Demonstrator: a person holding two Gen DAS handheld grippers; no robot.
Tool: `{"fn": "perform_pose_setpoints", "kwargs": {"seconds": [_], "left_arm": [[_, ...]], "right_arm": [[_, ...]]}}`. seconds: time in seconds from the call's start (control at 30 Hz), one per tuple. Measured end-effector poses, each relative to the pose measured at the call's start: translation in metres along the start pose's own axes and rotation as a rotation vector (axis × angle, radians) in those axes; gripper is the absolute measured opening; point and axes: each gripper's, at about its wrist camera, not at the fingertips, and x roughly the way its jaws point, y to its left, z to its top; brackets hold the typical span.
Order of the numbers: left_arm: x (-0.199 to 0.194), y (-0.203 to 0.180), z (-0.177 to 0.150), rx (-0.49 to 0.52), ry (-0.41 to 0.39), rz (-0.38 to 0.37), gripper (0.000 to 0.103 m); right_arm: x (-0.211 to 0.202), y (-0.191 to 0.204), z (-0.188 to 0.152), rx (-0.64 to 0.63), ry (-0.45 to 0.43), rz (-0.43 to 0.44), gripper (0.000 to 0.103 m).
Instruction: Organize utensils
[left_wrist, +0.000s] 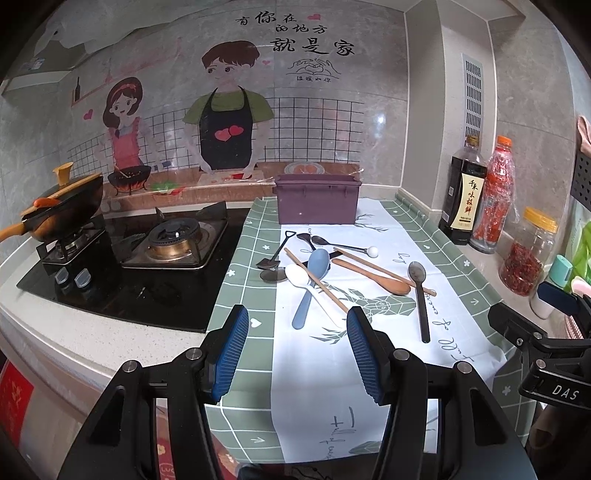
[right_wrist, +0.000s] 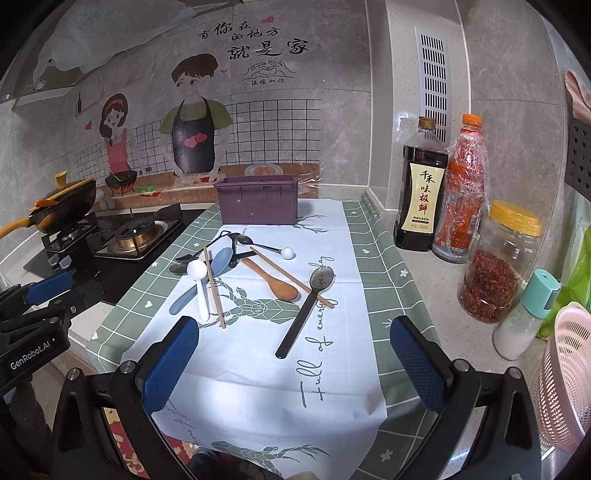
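Note:
Several utensils lie in a loose pile on the white and green cloth (left_wrist: 325, 369) (right_wrist: 258, 387): a blue spoon (left_wrist: 313, 275) (right_wrist: 207, 277), a white spoon (left_wrist: 306, 284) (right_wrist: 199, 280), a wooden spoon (left_wrist: 373, 275) (right_wrist: 275, 282), a black-handled metal spoon (left_wrist: 420, 295) (right_wrist: 306, 310), wooden chopsticks (left_wrist: 317, 282) (right_wrist: 214, 291) and small dark spoons. A purple bin (left_wrist: 317, 199) (right_wrist: 258, 201) stands behind them by the wall. My left gripper (left_wrist: 297, 328) is open, just short of the blue and white spoons' handles. My right gripper (right_wrist: 291, 339) is open, near the metal spoon's handle end. Both are empty.
A gas stove (left_wrist: 173, 243) (right_wrist: 129, 236) and a wok (left_wrist: 62, 206) (right_wrist: 62, 206) lie to the left. A soy sauce bottle (left_wrist: 463, 195) (right_wrist: 421, 192), a red bottle (left_wrist: 493, 199) (right_wrist: 461, 192) and a chilli jar (left_wrist: 528, 254) (right_wrist: 498, 266) stand at the right. A pink basket (right_wrist: 565, 376) sits at the right edge.

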Motion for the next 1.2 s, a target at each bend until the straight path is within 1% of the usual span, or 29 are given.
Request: {"fn": "perform_pose_setpoints", "kwargs": {"seconds": [0.5,0.67,1.2], "left_arm": [[0.0046,0.0002,0.0006,-0.002,0.014,-0.001,0.056],[0.0082,-0.0027,0.0009,-0.001,0.021,-0.002,0.056],[0.0082,-0.0025,0.0007,-0.001,0.021,-0.003,0.056]], "right_arm": [[0.0051,0.0014,-0.0083,0.008,0.019,0.003,0.103],[0.0058,-0.0030,-0.0037,0.015,0.025,0.005,0.103],[0.0064,-0.0027,-0.0042,0.015,0.026,0.005,0.103]]}}
